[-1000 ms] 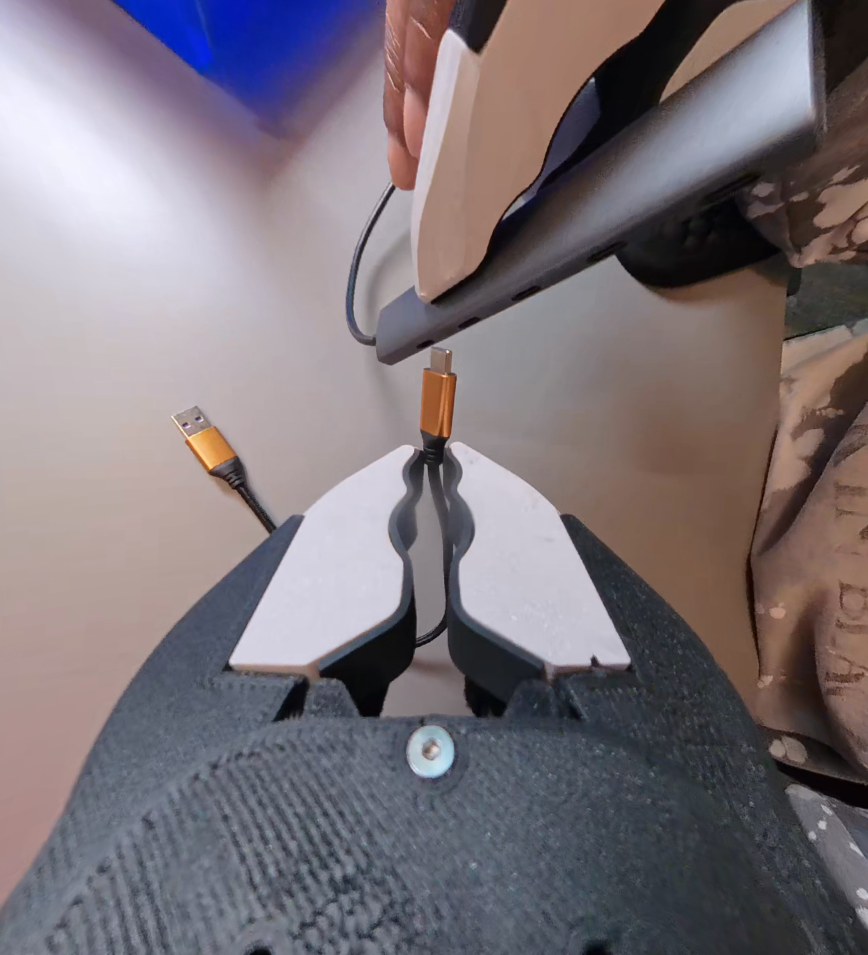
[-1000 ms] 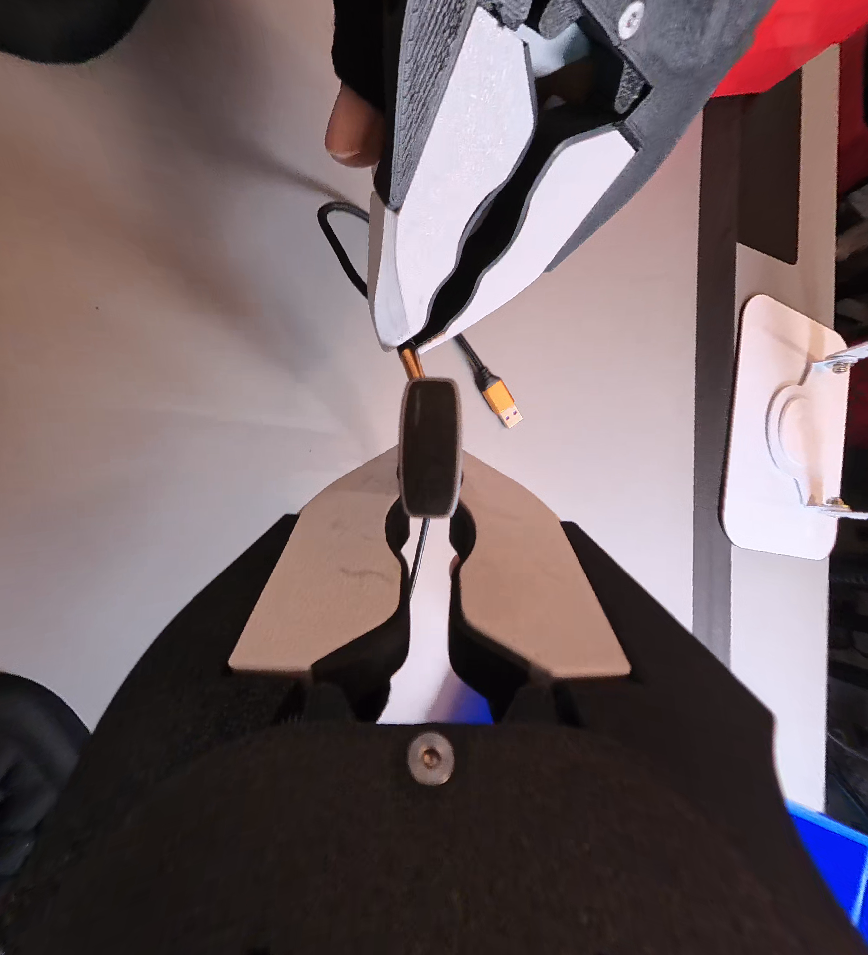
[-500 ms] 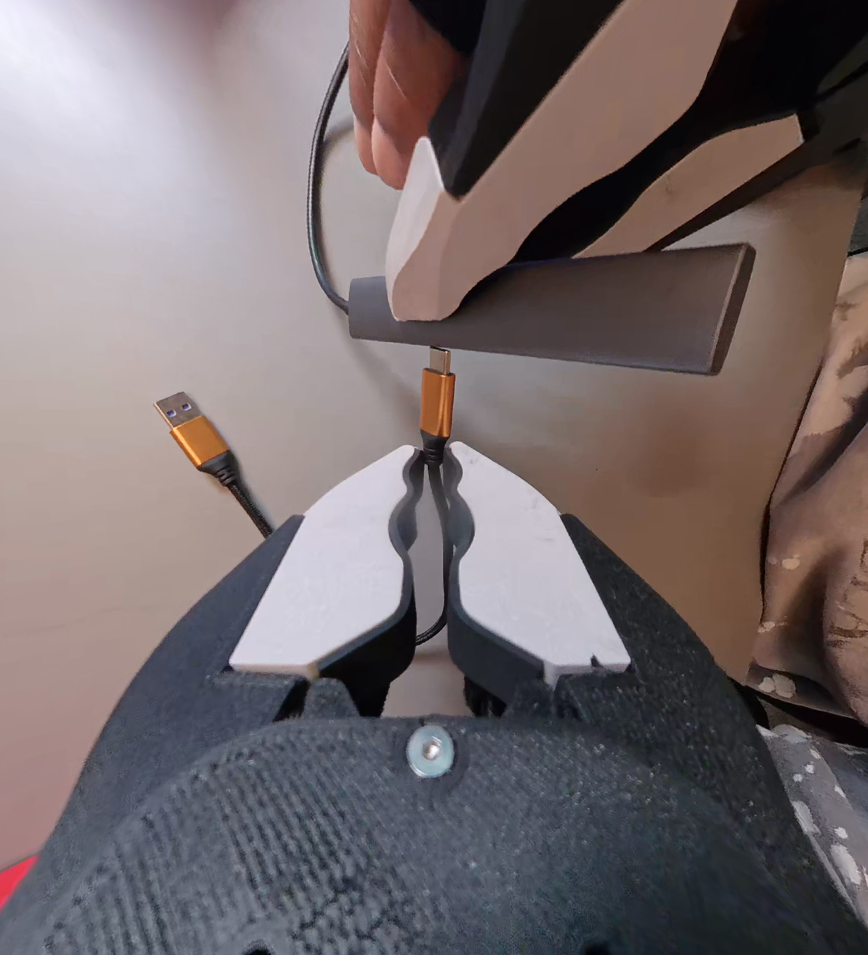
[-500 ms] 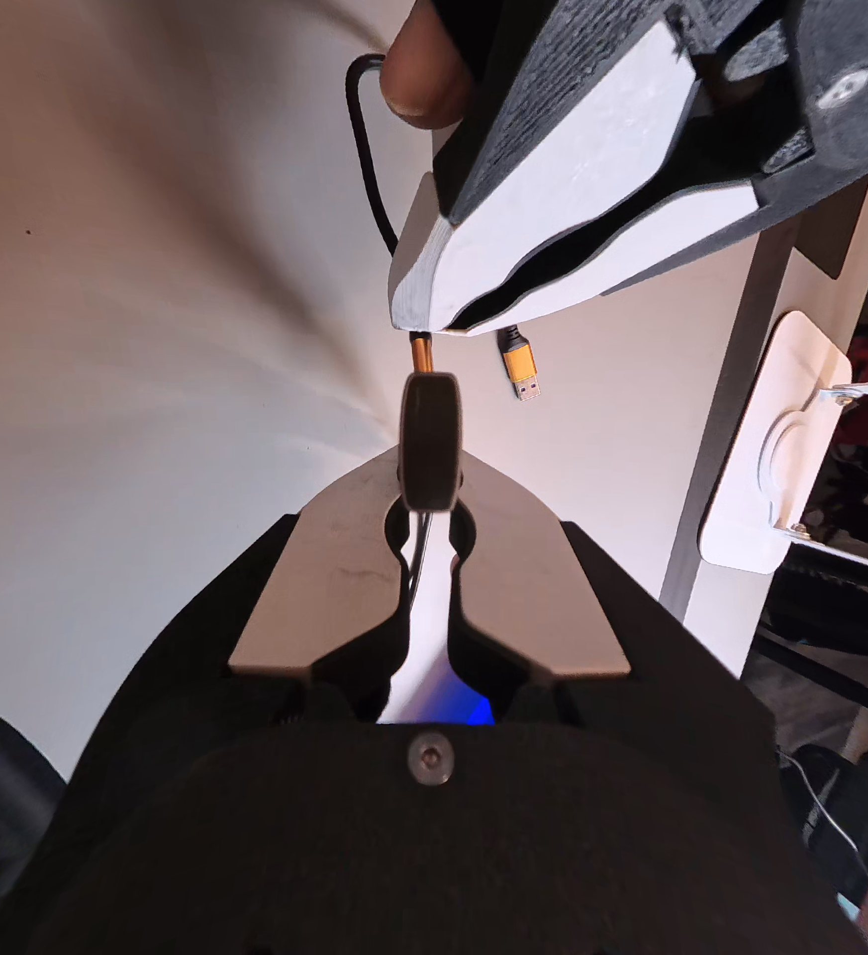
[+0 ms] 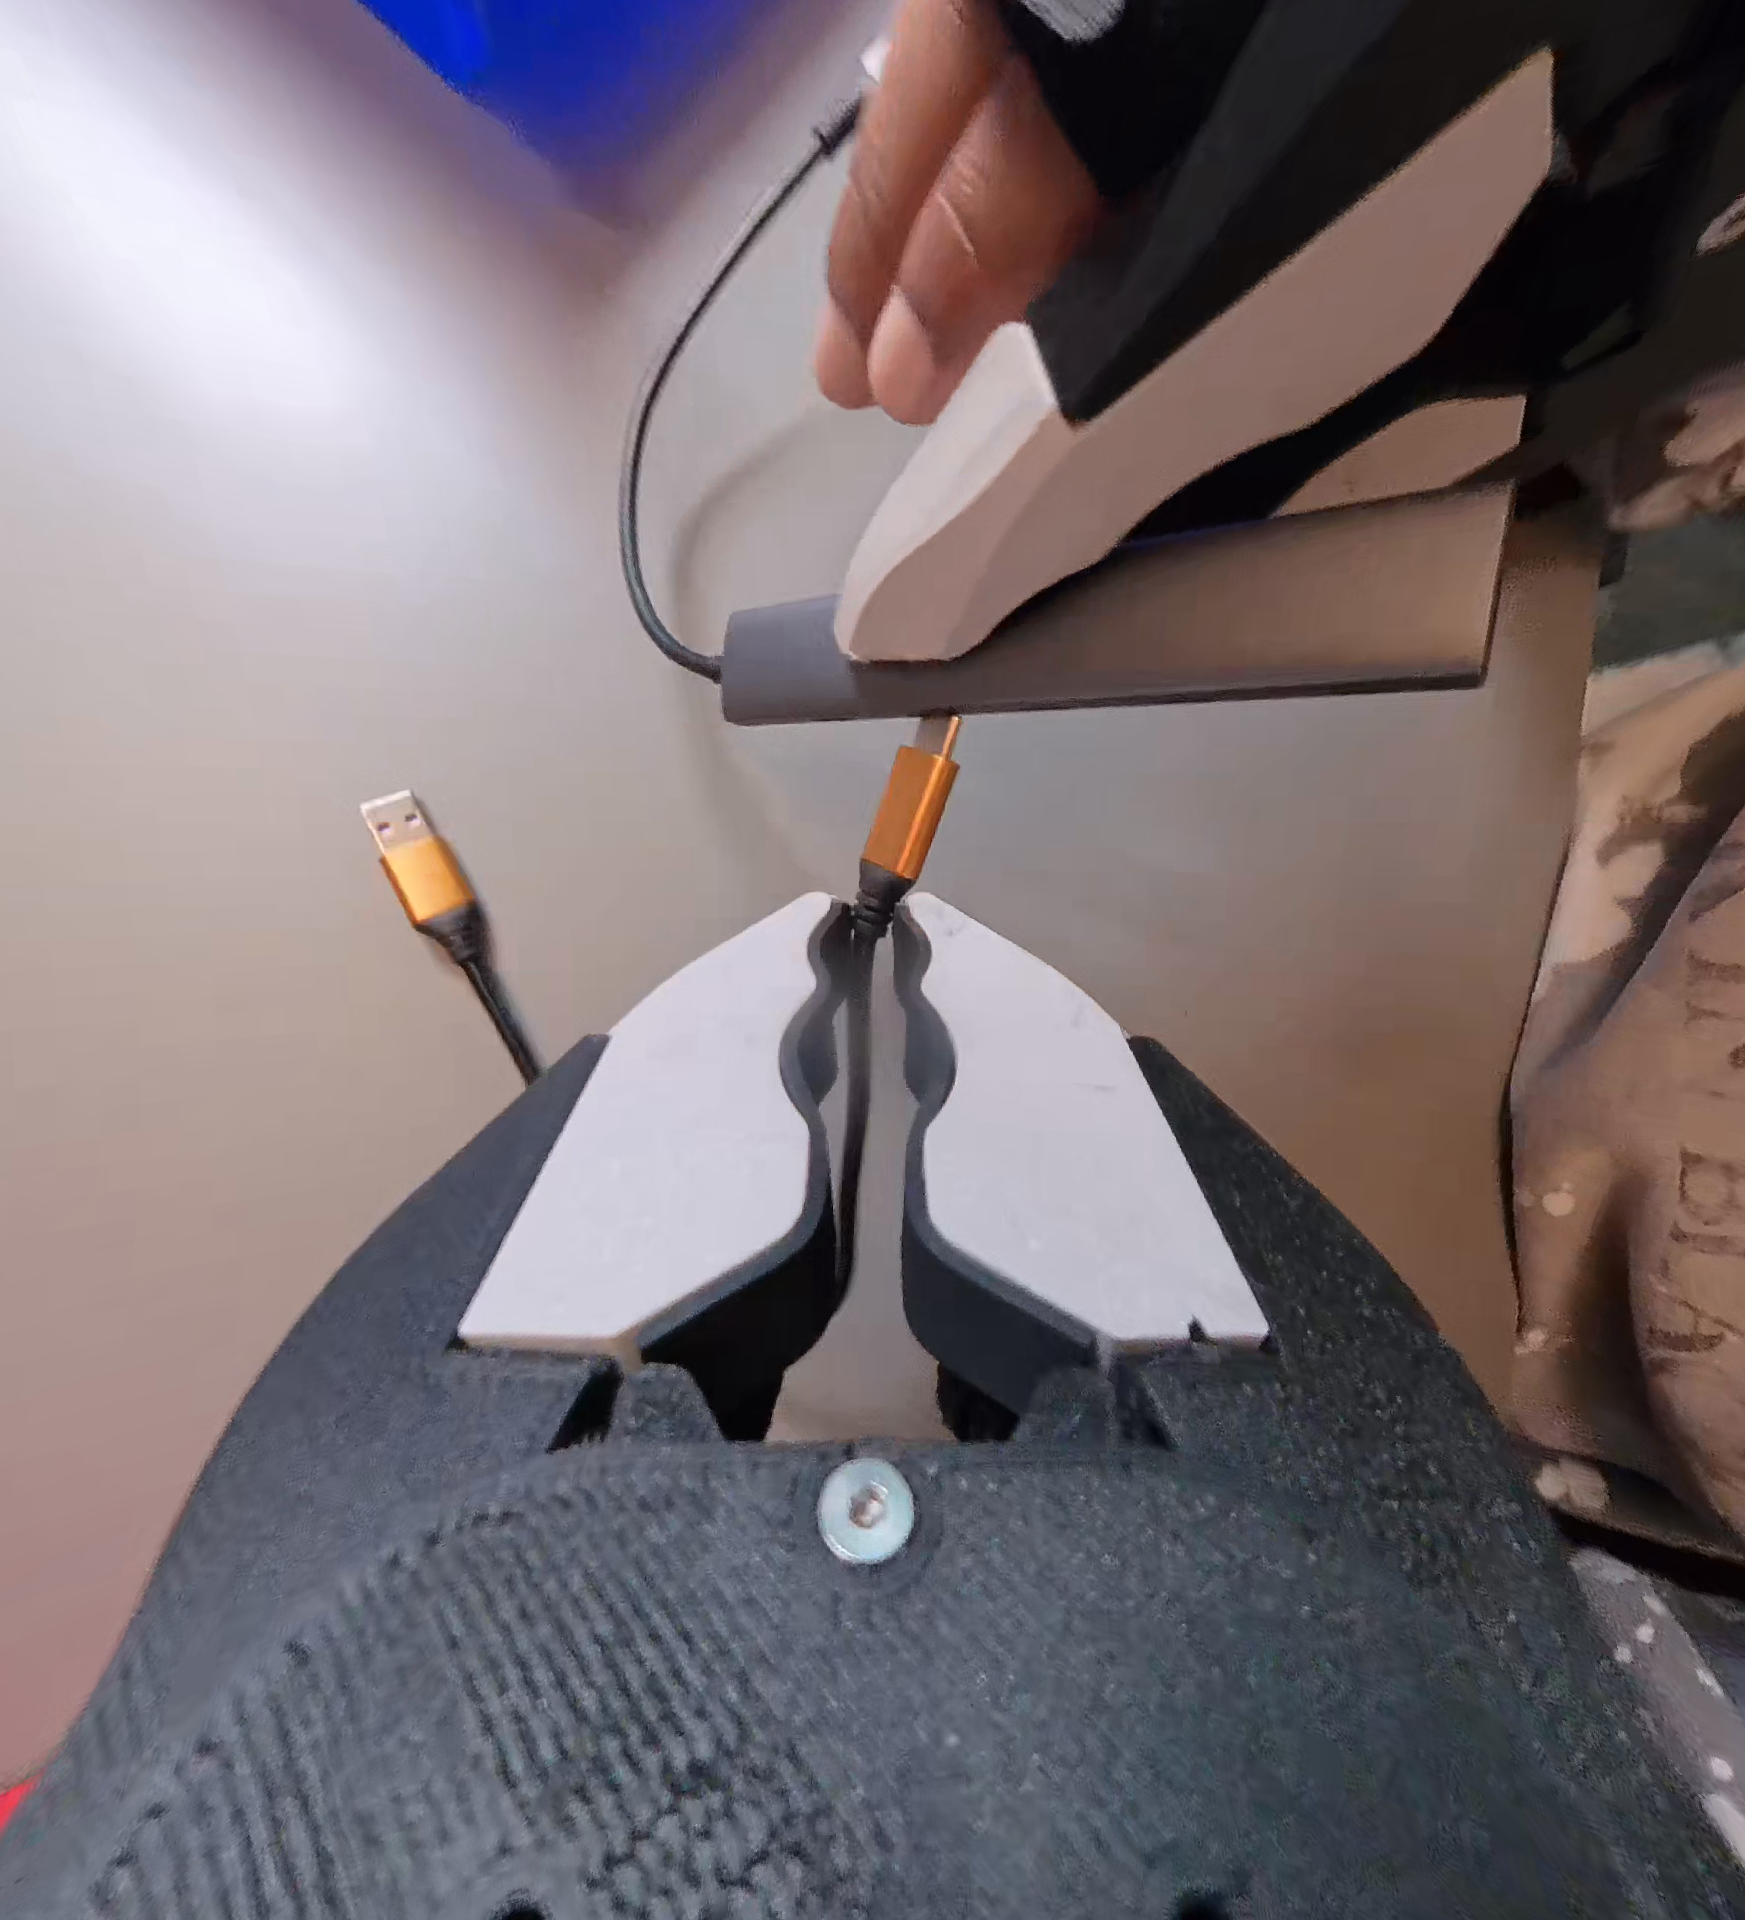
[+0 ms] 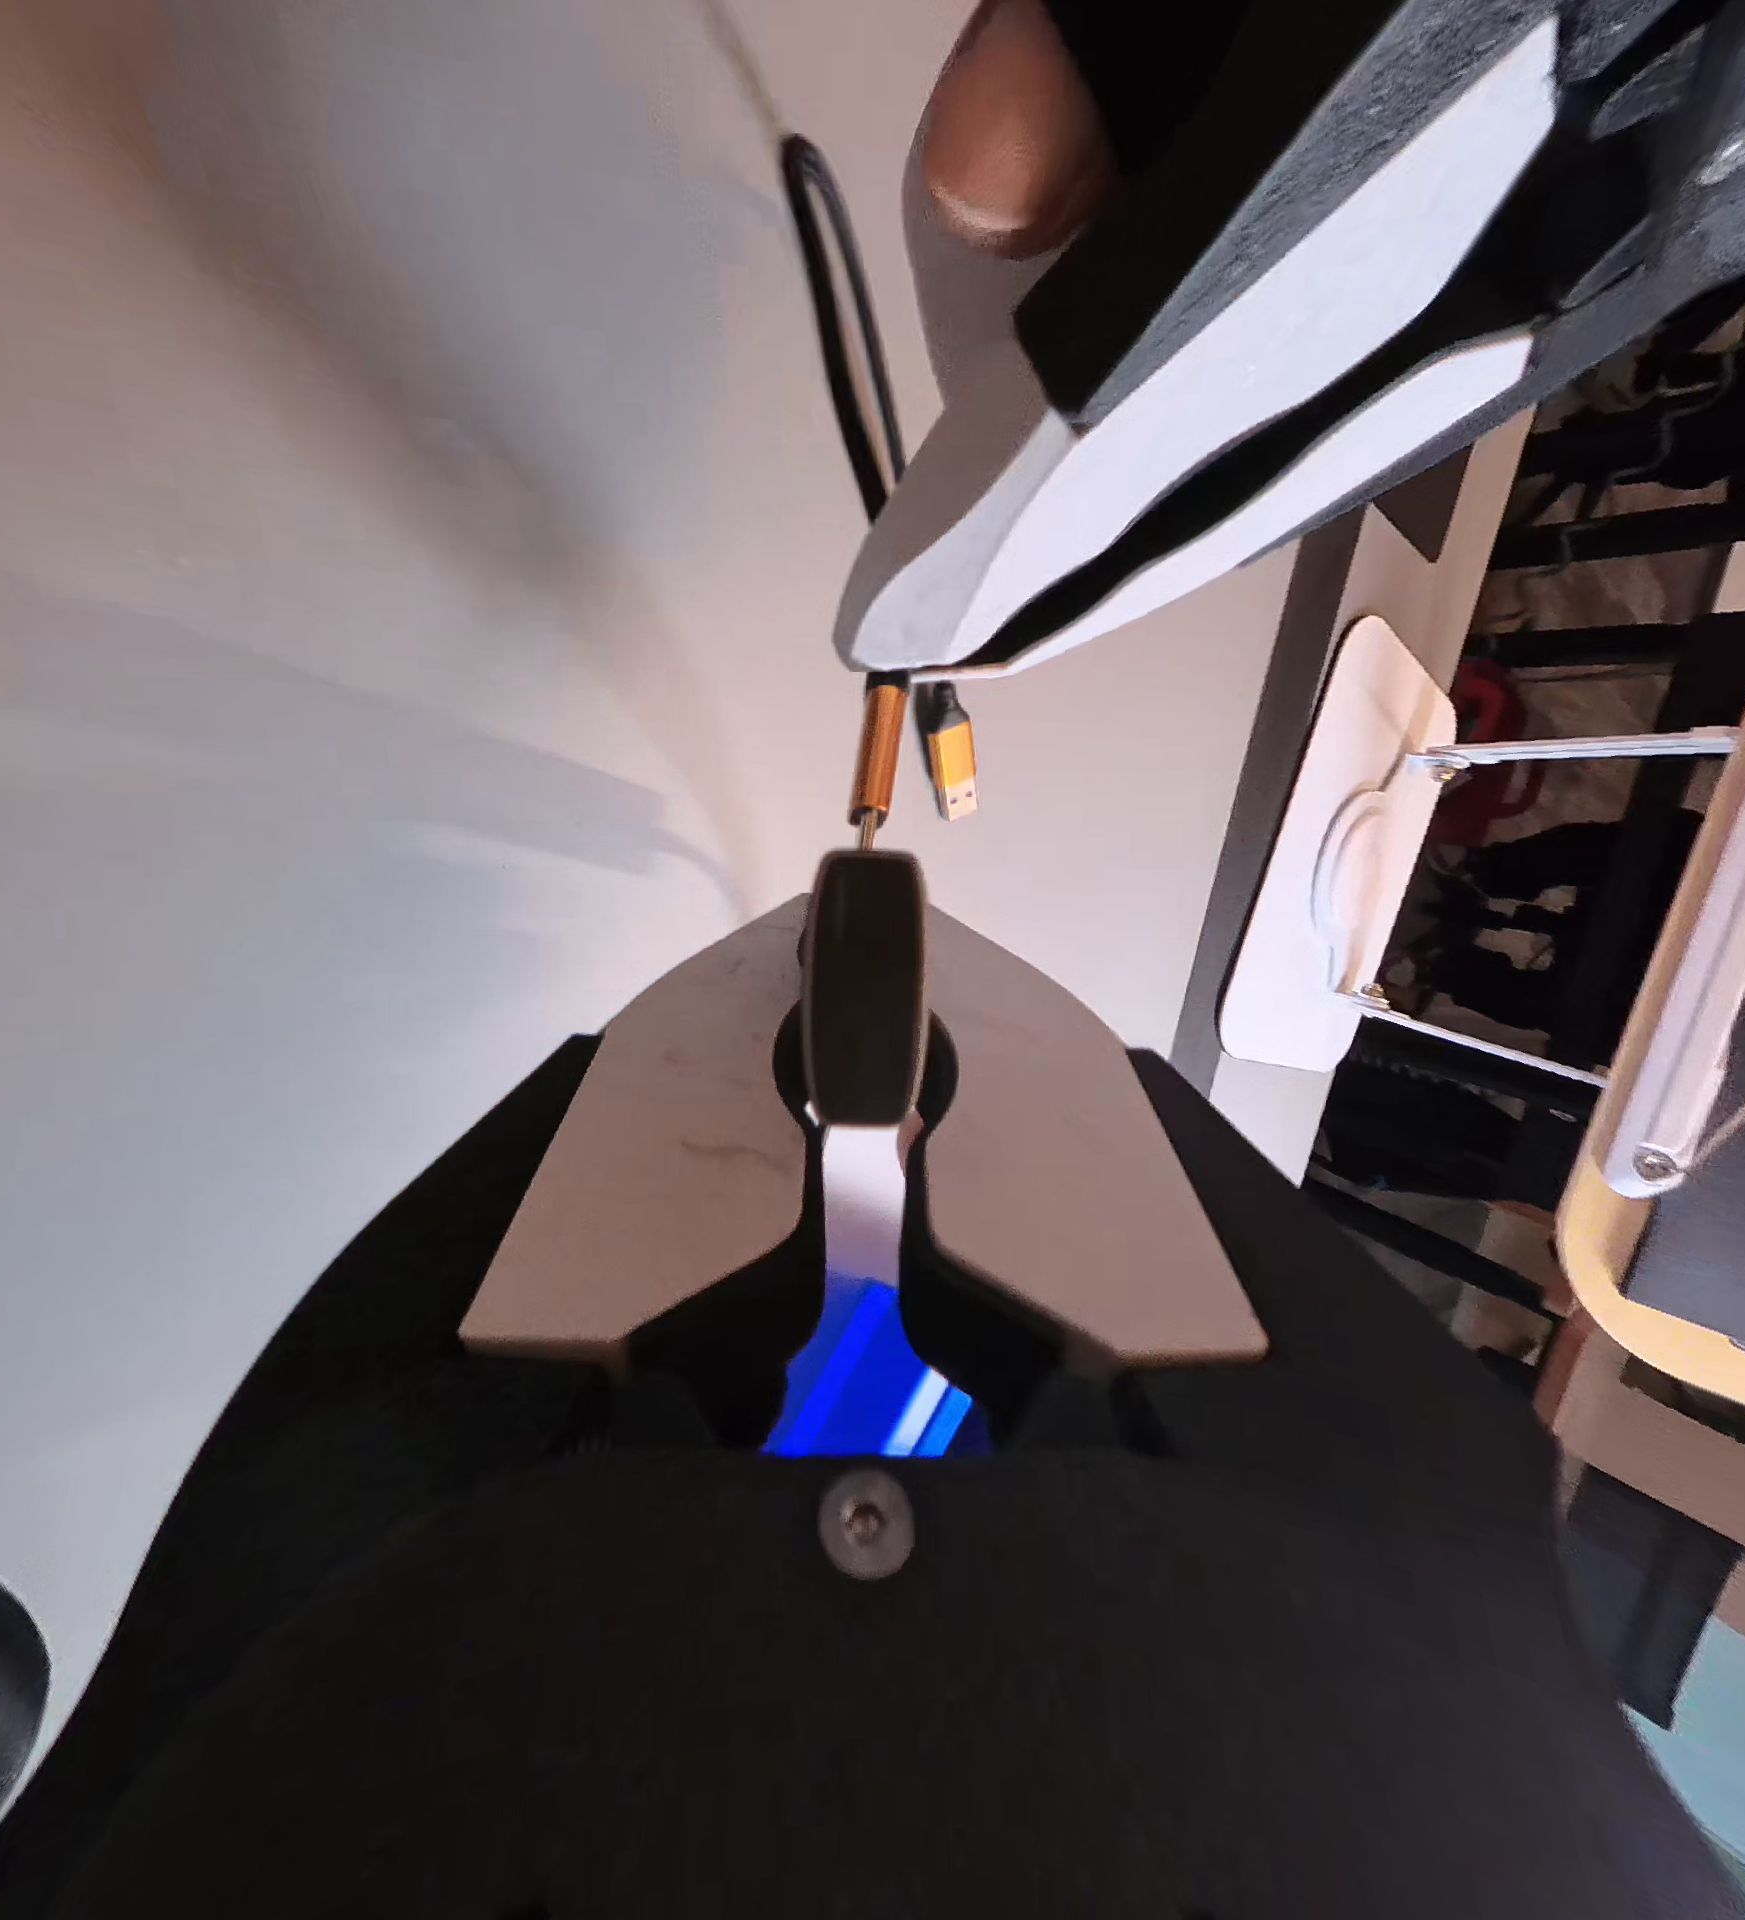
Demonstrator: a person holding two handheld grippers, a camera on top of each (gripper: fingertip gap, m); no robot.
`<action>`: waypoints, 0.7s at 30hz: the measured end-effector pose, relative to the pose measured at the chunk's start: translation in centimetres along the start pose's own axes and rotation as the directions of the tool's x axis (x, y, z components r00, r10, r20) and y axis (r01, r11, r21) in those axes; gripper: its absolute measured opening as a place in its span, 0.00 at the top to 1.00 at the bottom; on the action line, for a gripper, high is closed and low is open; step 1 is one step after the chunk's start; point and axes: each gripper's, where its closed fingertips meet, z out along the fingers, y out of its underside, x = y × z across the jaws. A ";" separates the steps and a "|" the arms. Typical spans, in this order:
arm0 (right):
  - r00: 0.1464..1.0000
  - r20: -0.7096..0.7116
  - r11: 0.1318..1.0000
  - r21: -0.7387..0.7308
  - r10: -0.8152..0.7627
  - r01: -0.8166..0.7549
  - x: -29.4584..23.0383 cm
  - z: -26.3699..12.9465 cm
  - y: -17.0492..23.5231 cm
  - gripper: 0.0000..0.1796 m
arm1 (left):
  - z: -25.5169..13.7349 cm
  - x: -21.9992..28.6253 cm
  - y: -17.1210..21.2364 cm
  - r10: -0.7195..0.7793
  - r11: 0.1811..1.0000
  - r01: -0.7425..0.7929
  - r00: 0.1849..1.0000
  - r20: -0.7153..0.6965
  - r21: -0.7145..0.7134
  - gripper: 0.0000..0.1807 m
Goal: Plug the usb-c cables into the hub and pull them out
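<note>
- My left gripper (image 5: 863,914), pale grey fingers on a black textured body, has its jaws pressed together on the thin black cable (image 5: 852,1091) just behind the orange metal usb-c plug (image 5: 912,810).
- The plug stands clear of the fingertips, tilted slightly to the right, its silver tip touching the lower edge of the hub; I cannot tell whether it sits in a port.
- My right gripper (image 6: 863,914), tan-grey fingers on a black body, is clamped on the flat dark grey rectangular hub (image 5: 1107,665); in the right wrist view the hub (image 6: 866,997) shows end-on between the fingertips.
- In the left wrist view the right gripper (image 5: 847,644) reaches in from the upper right and grips the hub near its left end, with a bare hand (image 5: 941,229) above it.
- Both grippers are held above the pale tabletop (image 5: 172,623).
- The hub's own black lead (image 5: 660,436) curves up from its left end.
- 1 orange usb-a plug (image 5: 416,868) on a black braided cable hangs to the left of my left gripper; I cannot tell if it touches the table.
- A blurred blue object (image 5: 577,73) lies at the far edge of the table.
- Patterned beige fabric (image 5: 1678,1039) fills the right side.
- In the right wrist view a white bracket (image 6: 1335,1018) is fixed to the table's edge.
</note>
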 end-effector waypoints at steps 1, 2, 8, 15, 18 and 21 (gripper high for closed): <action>1.000 -0.013 1.000 -0.002 0.003 -0.003 0.2 -0.1 0.0 0.95 | -0.2 -0.1 -0.2 -0.015 1.000 0.015 1.000 -0.004 0.017 0.96; 1.000 -0.028 1.000 -0.007 0.005 -0.005 0.5 -0.1 0.1 0.95 | -0.3 -0.1 -0.3 -0.022 1.000 0.022 1.000 -0.006 0.022 0.96; 0.999 -0.043 0.999 -0.039 0.006 -0.008 0.7 0.4 0.5 0.95 | 0.6 -0.3 0.1 -0.037 0.998 0.041 0.997 0.063 -0.055 0.96; 1.000 -0.012 0.996 -0.083 -0.020 0.019 0.0 0.8 1.0 0.95 | 1.4 -0.1 0.1 -0.031 0.995 0.040 0.995 0.092 -0.093 0.96; 0.999 0.000 0.994 -0.101 -0.032 0.032 -0.3 0.8 1.2 0.95 | 1.4 0.2 -0.2 -0.028 0.997 0.033 0.997 0.068 -0.072 0.96; 0.999 -0.020 0.995 -0.097 -0.032 0.030 0.1 0.6 1.3 0.95 | 1.0 0.2 -0.8 -0.035 0.999 0.036 0.998 0.043 -0.018 0.96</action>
